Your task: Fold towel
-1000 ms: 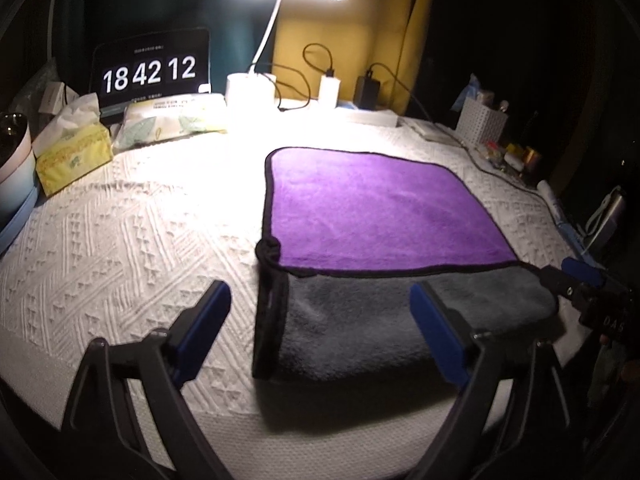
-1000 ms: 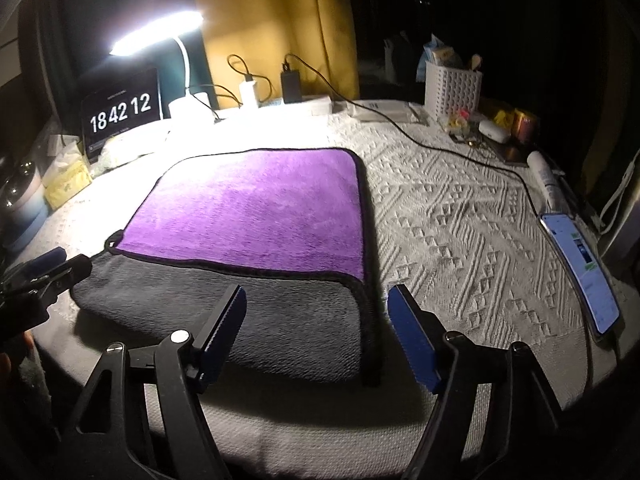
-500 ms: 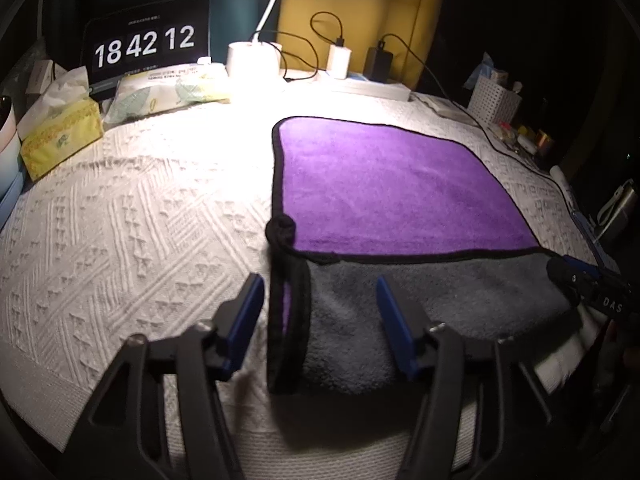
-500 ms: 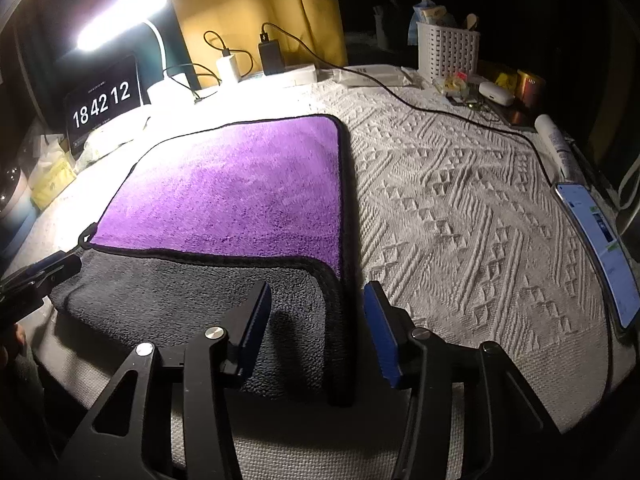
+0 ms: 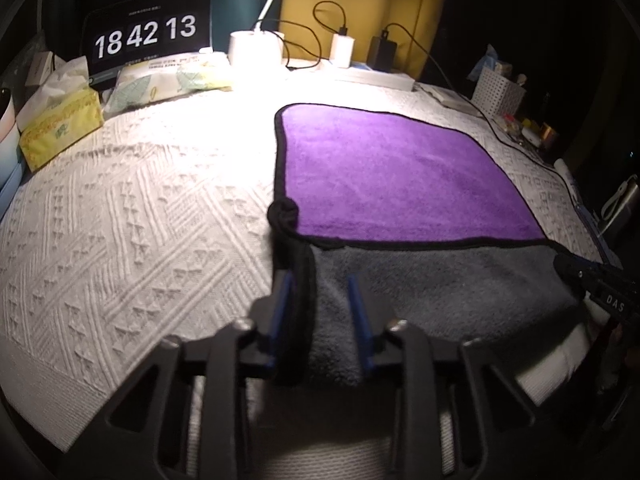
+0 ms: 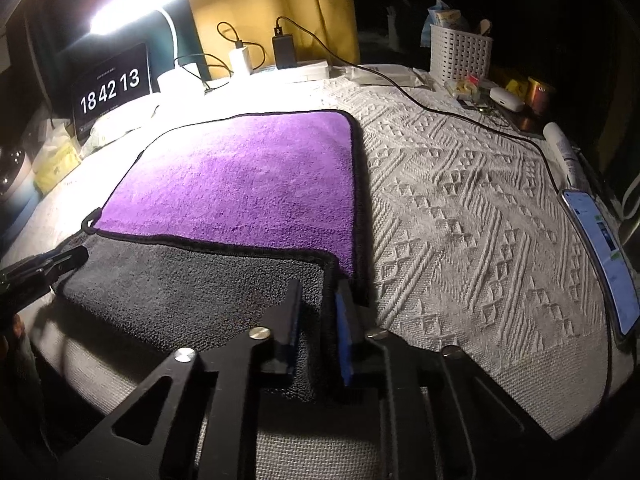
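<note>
The left gripper (image 5: 320, 312) has its two blue fingers (image 5: 280, 312) drawn close on either side of the near left corner of the towel (image 5: 400, 176). The black hem stands up between them, so it looks clamped on that corner, though a sliver of gap on the grey side leaves the pinch not quite certain. The right gripper (image 6: 318, 320) mirrors this at the near right corner: its fingers (image 6: 344, 320) sit tight around the raised hem, seemingly grasping it.

The towel (image 6: 240, 184) lies flat on the white textured bedspread (image 5: 140, 220), directly ahead of both grippers. Its near strip is already turned over, showing grey, with the purple face running away toward the lamp base (image 5: 254, 46). The folded near edge runs left to right between the two grippers, and each holds the corner on its own side, so neither is nearer than the other. In my judgement the next fold must carry this edge forward, away from the fingers, toward the far hem.

By count: one towel, two grippers, one clock (image 5: 146, 36) reading 18 42 13, one tissue box (image 5: 60, 128), one white basket (image 6: 460, 54), one phone (image 6: 600, 248) lit at the right edge and two chargers (image 6: 240, 58) plugged in at the back.
</note>
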The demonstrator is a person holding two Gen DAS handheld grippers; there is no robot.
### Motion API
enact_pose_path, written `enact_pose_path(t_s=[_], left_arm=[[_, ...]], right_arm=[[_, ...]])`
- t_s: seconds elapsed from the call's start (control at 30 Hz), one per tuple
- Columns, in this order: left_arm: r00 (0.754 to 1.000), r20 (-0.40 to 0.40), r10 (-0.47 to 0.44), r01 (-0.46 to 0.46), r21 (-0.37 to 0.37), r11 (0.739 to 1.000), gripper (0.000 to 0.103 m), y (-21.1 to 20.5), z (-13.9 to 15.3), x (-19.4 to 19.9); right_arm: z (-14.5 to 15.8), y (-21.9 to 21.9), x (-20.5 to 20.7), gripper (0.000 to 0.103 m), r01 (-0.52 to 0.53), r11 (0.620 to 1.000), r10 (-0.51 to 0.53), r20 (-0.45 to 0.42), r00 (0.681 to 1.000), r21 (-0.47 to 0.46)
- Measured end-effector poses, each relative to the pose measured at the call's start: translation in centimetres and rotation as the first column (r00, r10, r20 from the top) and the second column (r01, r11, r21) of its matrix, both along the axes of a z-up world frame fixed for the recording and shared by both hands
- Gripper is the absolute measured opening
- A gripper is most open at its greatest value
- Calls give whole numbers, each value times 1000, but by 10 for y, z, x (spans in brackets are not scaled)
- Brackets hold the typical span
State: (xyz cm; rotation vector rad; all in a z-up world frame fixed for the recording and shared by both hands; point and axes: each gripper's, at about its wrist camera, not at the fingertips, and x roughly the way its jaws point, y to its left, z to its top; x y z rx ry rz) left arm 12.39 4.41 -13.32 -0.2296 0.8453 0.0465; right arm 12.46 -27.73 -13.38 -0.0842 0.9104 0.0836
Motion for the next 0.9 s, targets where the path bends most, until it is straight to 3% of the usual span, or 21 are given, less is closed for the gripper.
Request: enact_pose_path(t_s=[0.13, 0.43, 0.9], left_arm=[[1000, 13, -2, 2, -6, 1000, 11, 1, 3, -2], [996, 89, -3, 4, -10, 1000, 8, -2, 22, -9], [990, 142, 11, -13, 10, 1000, 6, 2, 39, -2]], right_arm=[[7, 3, -4, 7, -10, 1000, 11, 31, 999, -28], [21, 7, -5, 5, -23, 999, 26, 86, 996, -38], [41, 9, 8, 5, -30, 999, 36, 155, 987, -40]])
